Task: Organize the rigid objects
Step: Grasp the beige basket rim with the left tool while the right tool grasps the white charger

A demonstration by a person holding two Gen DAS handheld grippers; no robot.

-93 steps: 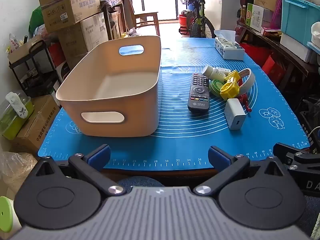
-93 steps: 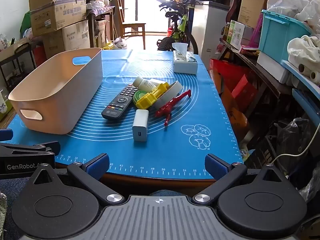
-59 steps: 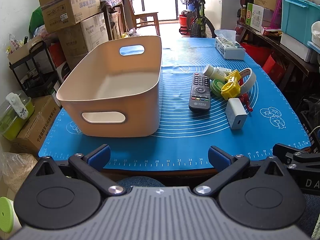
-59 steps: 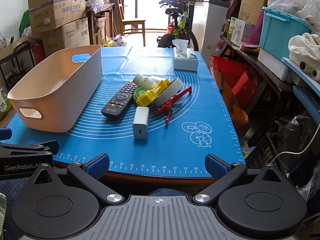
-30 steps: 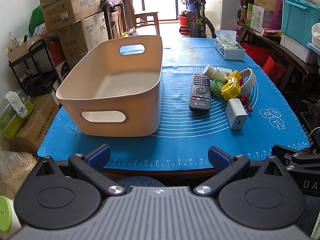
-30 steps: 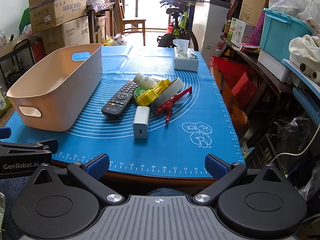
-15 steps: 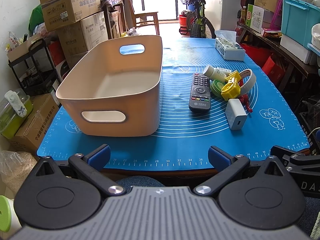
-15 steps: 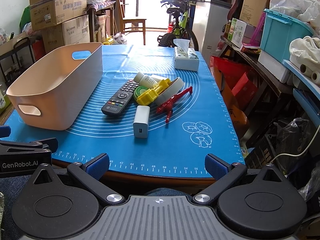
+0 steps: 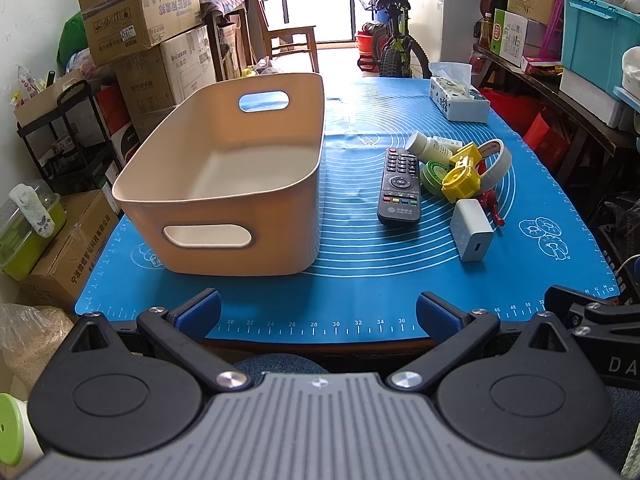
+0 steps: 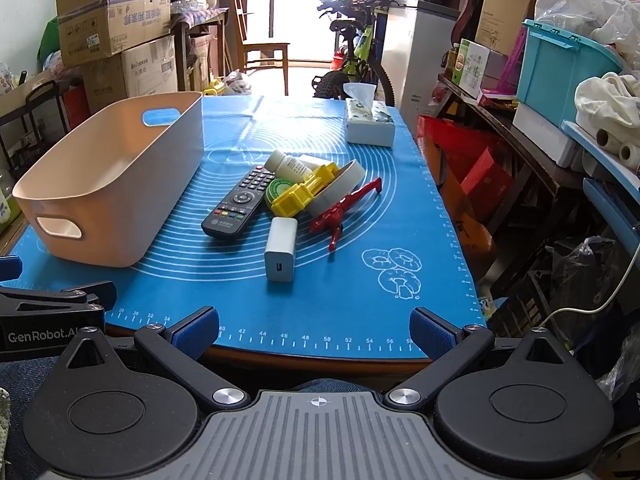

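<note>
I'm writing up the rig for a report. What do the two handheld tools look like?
Both match: the left tool and right tool each have black linkage arms with silver pivot screws, two round black discs, a ribbed grey body bearing a small crosshair mark, and blue pads on the fingertips. From the right view, the left tool's side reads "GenRobot.AI" in white.

"GenRobot.AI" on left tongs (image 10: 52, 334); ruler numbers 20–36 along blue mat (image 9: 360, 280) edge; "DA" on right tongs (image 9: 600, 344).

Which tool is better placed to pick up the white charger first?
Probably the right tool: the white charger lies almost straight ahead of it. For the left tool it sits off to the right side.
</note>
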